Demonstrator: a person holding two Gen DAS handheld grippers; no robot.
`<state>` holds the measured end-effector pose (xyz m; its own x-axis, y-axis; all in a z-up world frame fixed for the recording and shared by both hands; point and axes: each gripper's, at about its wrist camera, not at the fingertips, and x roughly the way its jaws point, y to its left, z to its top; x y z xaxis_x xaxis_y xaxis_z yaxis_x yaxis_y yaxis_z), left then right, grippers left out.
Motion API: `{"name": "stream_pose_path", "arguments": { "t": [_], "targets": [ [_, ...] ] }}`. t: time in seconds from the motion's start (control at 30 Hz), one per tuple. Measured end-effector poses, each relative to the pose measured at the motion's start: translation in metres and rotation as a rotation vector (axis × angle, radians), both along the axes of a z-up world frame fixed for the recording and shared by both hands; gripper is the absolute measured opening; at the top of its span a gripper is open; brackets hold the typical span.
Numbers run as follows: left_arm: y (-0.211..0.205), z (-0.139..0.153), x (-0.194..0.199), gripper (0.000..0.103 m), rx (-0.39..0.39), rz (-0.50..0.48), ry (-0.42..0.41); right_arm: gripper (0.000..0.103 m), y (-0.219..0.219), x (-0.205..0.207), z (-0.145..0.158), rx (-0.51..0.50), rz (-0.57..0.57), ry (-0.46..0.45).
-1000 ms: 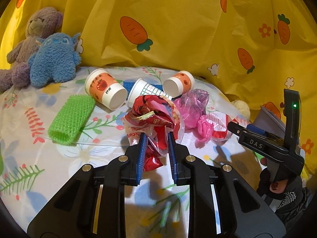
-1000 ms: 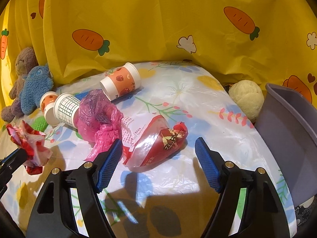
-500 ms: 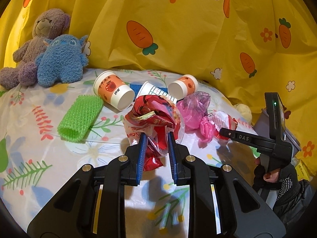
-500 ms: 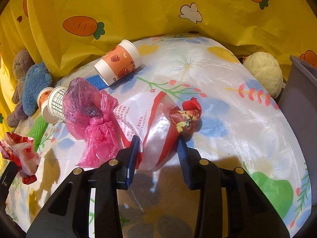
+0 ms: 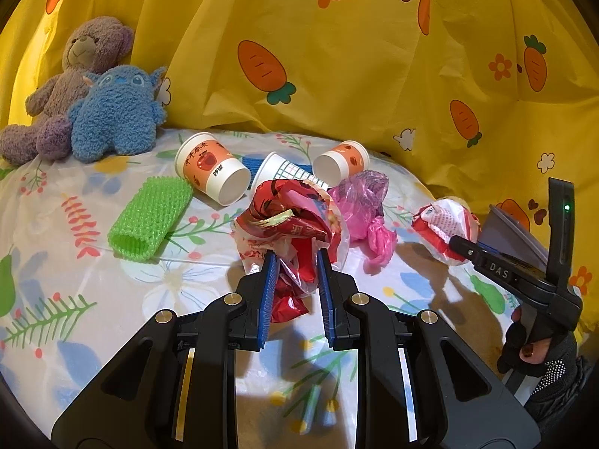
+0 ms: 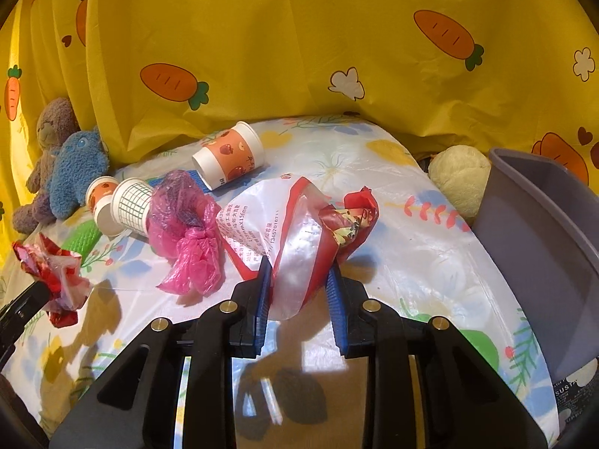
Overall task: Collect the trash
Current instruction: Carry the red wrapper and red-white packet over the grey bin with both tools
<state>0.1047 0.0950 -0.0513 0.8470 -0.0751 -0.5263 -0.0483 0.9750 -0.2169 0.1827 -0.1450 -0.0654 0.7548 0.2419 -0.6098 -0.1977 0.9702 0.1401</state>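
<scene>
Right tool [image 6: 297,280], wide before, now closing on red-and-clear wrapper [image 6: 299,239]; left tool [image 5: 295,262] clamping crumpled red wrapper [image 5: 295,220].

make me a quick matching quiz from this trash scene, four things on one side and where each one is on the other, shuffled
Things:
1. crumpled red wrapper
2. red and clear bag
3. pink plastic bag
4. green mesh sleeve

Places:
a. lying on the sheet by the checked cup
b. between the left gripper pads
c. lying left of the cups
d. between the right gripper pads

Pairs: 1-b, 2-d, 3-a, 4-c
</scene>
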Motion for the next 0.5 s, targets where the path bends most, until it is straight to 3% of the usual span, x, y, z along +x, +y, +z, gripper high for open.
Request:
{"name": "stream_pose_path", "arguments": {
  "t": [0.5],
  "targets": [
    [-0.030,0.012,-0.022,0.021,0.023,-0.064,-0.031,0.029,-0.013,-0.078,0.014,0.019,0.045,-0.087]
  ]
}}
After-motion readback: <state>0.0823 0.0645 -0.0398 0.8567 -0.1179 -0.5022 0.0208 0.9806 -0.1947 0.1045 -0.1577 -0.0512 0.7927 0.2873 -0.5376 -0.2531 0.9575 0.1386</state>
